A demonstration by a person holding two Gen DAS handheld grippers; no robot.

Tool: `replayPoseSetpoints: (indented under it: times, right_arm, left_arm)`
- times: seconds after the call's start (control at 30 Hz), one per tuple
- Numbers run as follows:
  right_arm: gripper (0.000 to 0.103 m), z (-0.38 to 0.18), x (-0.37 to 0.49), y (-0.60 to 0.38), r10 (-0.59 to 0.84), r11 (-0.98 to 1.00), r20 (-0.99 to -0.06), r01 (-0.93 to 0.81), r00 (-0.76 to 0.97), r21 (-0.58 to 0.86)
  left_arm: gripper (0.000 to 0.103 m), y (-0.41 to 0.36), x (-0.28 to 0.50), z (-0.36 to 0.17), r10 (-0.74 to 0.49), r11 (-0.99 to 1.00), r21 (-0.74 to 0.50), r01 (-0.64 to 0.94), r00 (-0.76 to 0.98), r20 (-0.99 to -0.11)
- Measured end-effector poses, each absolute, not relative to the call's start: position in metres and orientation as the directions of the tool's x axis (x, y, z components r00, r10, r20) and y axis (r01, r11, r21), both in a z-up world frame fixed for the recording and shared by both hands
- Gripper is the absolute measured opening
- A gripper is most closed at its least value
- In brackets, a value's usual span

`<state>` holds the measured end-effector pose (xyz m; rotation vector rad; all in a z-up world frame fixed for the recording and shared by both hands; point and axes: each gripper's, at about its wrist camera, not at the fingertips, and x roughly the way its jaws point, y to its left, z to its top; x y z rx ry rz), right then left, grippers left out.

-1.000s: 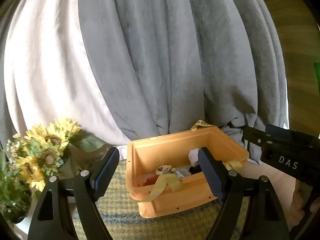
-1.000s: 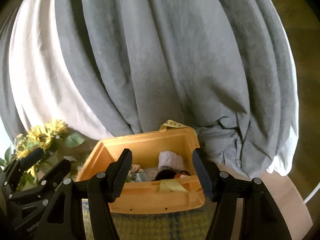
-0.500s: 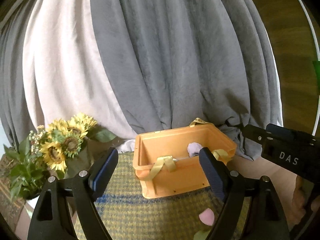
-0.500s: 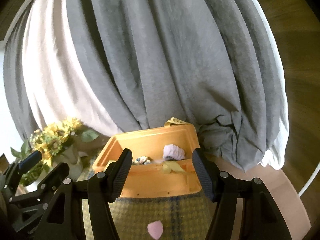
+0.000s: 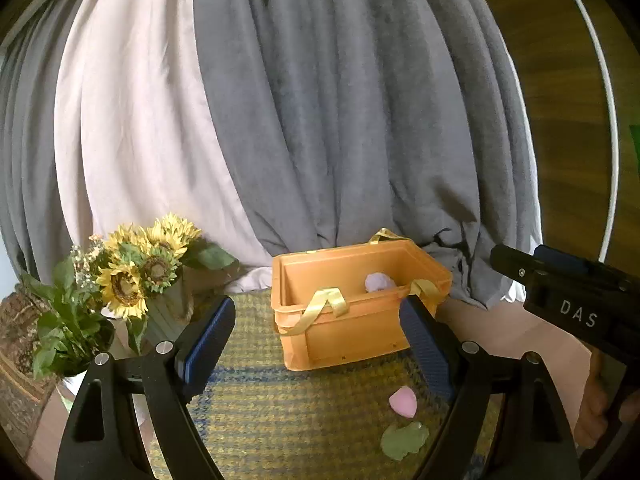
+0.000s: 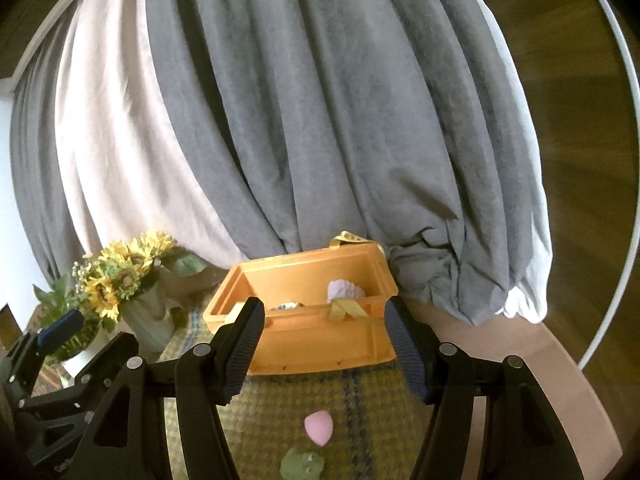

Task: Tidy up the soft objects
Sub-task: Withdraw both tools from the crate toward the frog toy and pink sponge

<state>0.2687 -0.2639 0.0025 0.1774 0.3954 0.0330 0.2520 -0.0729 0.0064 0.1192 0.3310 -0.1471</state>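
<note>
Your left gripper and right gripper are both gaping, carrying nothing. Only your right view is showing the patterned piece inside the orange bin beside the white bundle. Nearer than the bin, a pink piece and green piece are lying on the mat, newly visible since you've been backing away.

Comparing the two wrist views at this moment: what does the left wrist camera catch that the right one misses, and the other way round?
Only the left wrist view shows the right hand-held gripper's black body marked DAS and the hand holding it.

Only the right wrist view shows a second small item low in the orange bin and the left hand-held gripper's body at lower left.

Both show the bin on the plaid mat, a pale rolled cloth inside, a pink piece and a green piece in front, sunflowers and curtains.
</note>
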Motion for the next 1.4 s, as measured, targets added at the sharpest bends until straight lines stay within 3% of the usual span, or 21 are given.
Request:
replayPoseSetpoints:
  times: [0.5,1.0,1.4]
  right_arm:
    - [0.063,0.008,0.24,-0.259,0.086,0.985,-0.345,-0.028,0.935,0.169]
    - [0.063,-0.019,0.272,-0.31,0.38,0.924,-0.406,-0.356,0.831,0.138]
    - [0.063,-0.061,0.298,-0.322,0.567,0.799,-0.485,-0.589,0.666,0.125]
  left_arm:
    - [0.086,-0.078,0.219,0.001,-0.081,0.99,0.081,0.116,0.933,-0.35]
    - [0.086,-0.146,0.195,-0.05,0.188,0.979,0.004,-0.206,0.887,-0.421]
    - [0.085,-0.189,0.197,-0.095,0.302,0.939,0.005,-0.344,0.817,-0.491]
